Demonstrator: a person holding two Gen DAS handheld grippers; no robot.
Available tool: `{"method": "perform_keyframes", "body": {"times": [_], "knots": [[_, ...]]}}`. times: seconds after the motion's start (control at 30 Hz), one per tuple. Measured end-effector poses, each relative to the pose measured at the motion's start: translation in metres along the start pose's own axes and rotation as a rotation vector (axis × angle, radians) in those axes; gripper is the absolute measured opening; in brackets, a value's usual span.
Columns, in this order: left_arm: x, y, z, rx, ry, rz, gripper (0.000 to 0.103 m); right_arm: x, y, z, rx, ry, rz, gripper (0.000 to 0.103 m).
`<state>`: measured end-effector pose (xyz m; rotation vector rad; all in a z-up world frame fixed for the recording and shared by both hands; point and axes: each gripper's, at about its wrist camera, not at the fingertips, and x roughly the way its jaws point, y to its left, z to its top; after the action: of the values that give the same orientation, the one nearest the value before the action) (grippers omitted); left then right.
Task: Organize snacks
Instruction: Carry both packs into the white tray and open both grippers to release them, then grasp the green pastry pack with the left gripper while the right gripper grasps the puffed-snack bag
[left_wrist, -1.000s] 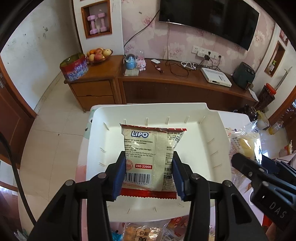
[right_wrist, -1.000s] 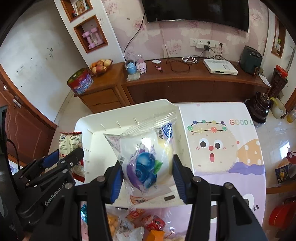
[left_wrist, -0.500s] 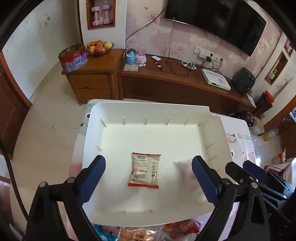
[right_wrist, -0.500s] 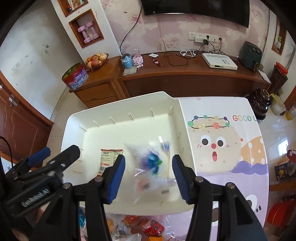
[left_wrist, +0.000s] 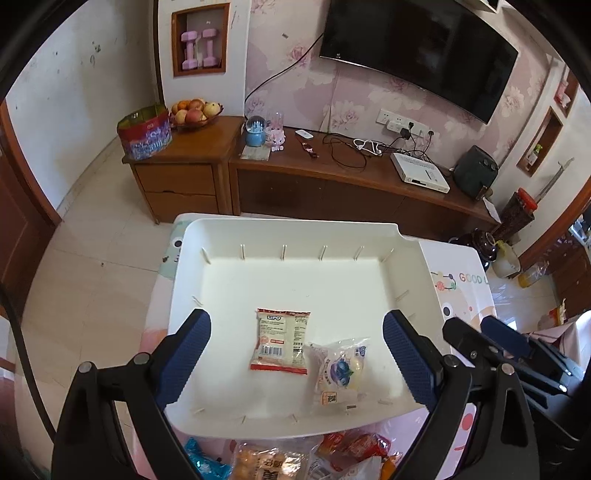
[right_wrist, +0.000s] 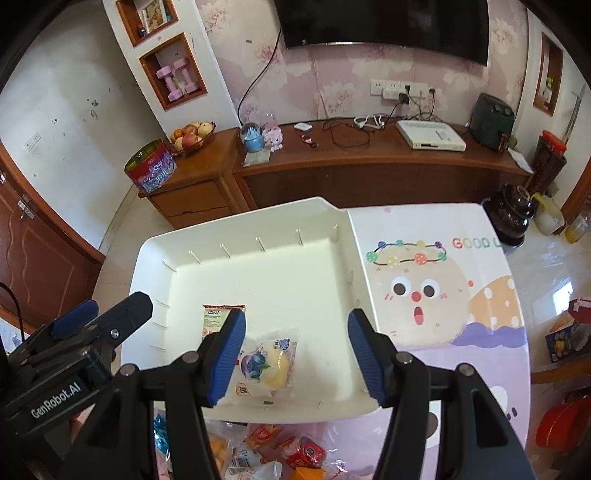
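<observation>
A white tray (left_wrist: 207, 280) (right_wrist: 280, 218) sits on the table. A Lipo packet (left_wrist: 281, 341) (right_wrist: 214, 321) lies flat in its near half. A clear bag with a blueberry picture (left_wrist: 341, 369) (right_wrist: 267, 363) lies just right of it. My left gripper (left_wrist: 295, 358) is open and empty above the tray's near part. My right gripper (right_wrist: 295, 354) is open and empty, above the blueberry bag. Each gripper shows at the edge of the other's view.
A heap of loose snack packets (left_wrist: 295, 458) (right_wrist: 258, 450) lies on the table in front of the tray. The printed tablecloth (right_wrist: 443, 295) lies to the tray's right. A wooden TV cabinet (left_wrist: 332, 184) stands beyond the table.
Both grippers opened and let go: the Lipo packet and the blueberry bag dropped into the tray. Both grippers have drawn back and up.
</observation>
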<state>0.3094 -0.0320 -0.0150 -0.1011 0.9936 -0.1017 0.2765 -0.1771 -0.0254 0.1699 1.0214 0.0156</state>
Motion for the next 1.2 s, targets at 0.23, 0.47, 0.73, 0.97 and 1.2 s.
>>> {"method": "perform_keyframes", "body": {"times": [0.23,0.47,0.73,0.97,1.2], "knots": [[-0.022,-0.004,-0.007,0.041,-0.015,0.012,0.094,-0.019,0.004,-0.005,0.001,-0.019,-0.005,0.058],[-0.046,-0.003,-0.018,0.062,-0.035,0.002,0.094,-0.041,0.009,-0.018,0.000,-0.036,-0.007,0.058],[-0.084,-0.003,-0.036,0.100,-0.071,-0.014,0.094,-0.074,0.017,-0.039,0.004,-0.070,-0.003,0.058],[-0.118,-0.002,-0.063,0.132,-0.096,-0.042,0.094,-0.101,0.019,-0.071,0.029,-0.079,0.032,0.058],[-0.137,0.006,-0.098,0.140,-0.099,-0.051,0.094,-0.119,0.022,-0.112,0.034,-0.070,0.052,0.058]]}}
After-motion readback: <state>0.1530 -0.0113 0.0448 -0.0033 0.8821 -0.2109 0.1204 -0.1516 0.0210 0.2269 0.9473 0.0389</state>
